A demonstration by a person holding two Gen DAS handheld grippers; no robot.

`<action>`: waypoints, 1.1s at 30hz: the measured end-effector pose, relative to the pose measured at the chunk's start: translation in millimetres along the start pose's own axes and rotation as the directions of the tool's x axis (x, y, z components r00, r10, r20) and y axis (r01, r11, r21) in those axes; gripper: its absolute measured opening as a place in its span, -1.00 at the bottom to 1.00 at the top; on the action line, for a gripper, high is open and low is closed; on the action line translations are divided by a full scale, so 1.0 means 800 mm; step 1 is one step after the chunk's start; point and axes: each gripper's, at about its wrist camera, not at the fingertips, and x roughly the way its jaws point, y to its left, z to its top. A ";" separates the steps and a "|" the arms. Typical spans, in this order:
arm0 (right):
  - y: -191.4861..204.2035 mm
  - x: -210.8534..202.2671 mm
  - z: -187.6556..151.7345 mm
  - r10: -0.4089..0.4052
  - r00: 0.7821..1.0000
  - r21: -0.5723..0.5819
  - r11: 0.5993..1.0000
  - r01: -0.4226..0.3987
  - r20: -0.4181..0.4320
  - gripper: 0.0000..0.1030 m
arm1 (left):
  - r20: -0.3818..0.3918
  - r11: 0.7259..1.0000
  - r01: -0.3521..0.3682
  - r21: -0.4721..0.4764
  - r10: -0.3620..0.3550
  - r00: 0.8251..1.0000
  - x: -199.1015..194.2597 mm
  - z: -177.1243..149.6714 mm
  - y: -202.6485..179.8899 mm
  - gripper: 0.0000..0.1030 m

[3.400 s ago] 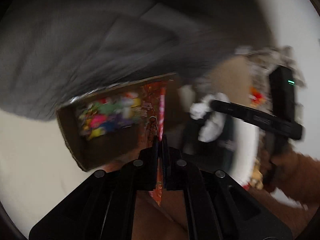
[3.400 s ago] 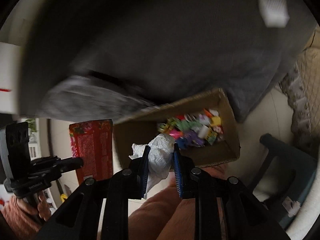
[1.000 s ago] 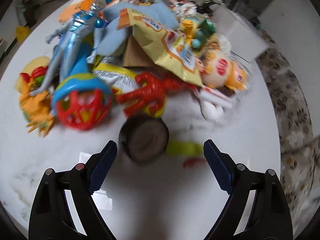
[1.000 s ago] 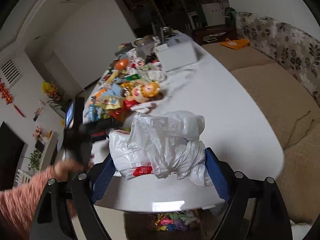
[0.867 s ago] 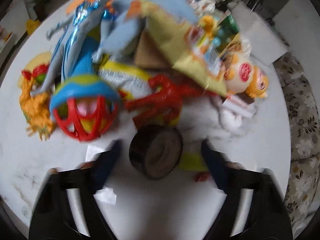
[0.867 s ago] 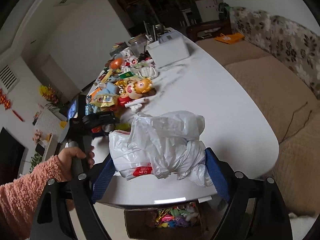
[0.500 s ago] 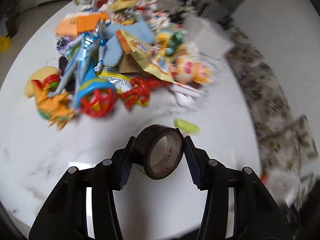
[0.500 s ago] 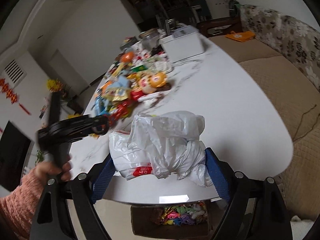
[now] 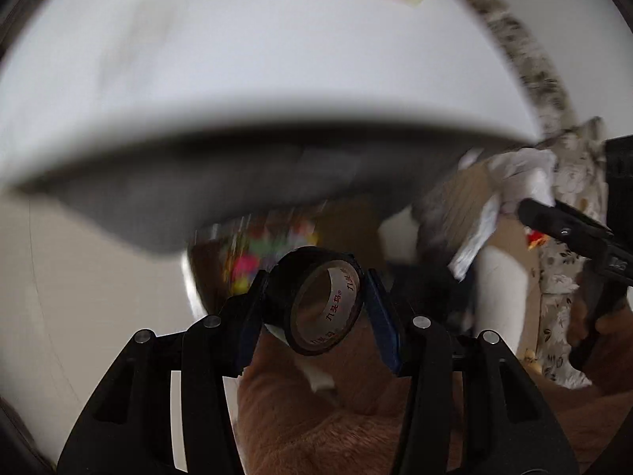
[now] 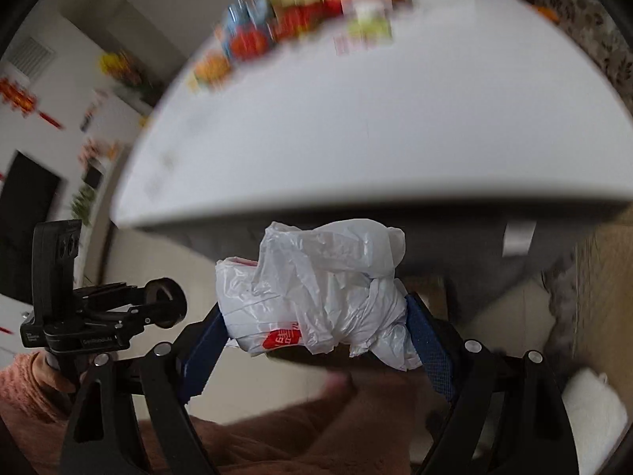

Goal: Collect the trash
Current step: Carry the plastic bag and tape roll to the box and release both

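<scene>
Two pieces of trash are held below the edge of the white table (image 9: 277,79). A black tape roll (image 9: 322,303) is clamped across its flat sides by the left hand-held gripper (image 9: 318,308), its open core facing the camera, axis tilted. A crumpled white plastic bag (image 10: 320,289) is squeezed by the right hand-held gripper (image 10: 316,332), its length lying crosswise between the fingers. A blurred cardboard box (image 9: 253,253) is seen beneath the table.

Both grippers hang below the near edge of the table (image 10: 356,118). The left gripper (image 9: 316,297) grips a tape roll (image 9: 322,303) between its jaws; the right gripper (image 10: 316,316), to its right, clamps a crumpled plastic bag (image 10: 316,289). Toys (image 10: 308,4) crowd the table's far edge
</scene>
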 end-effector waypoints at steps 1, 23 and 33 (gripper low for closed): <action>-0.005 0.025 -0.013 -0.012 0.999 0.011 1.000 0.012 -0.032 0.64 | -0.024 1.000 -0.008 -0.014 0.008 1.000 0.021 -0.008 0.010 -0.08; -0.112 0.301 -0.065 -0.225 0.910 0.102 0.956 0.275 -0.349 0.89 | -0.436 0.947 -0.239 -0.216 0.126 0.891 0.315 -0.035 0.124 0.69; -0.001 0.115 -0.015 -0.063 0.979 -0.017 0.998 0.061 -0.196 0.89 | -0.394 0.989 -0.113 -0.091 0.068 0.916 0.172 -0.033 0.065 0.69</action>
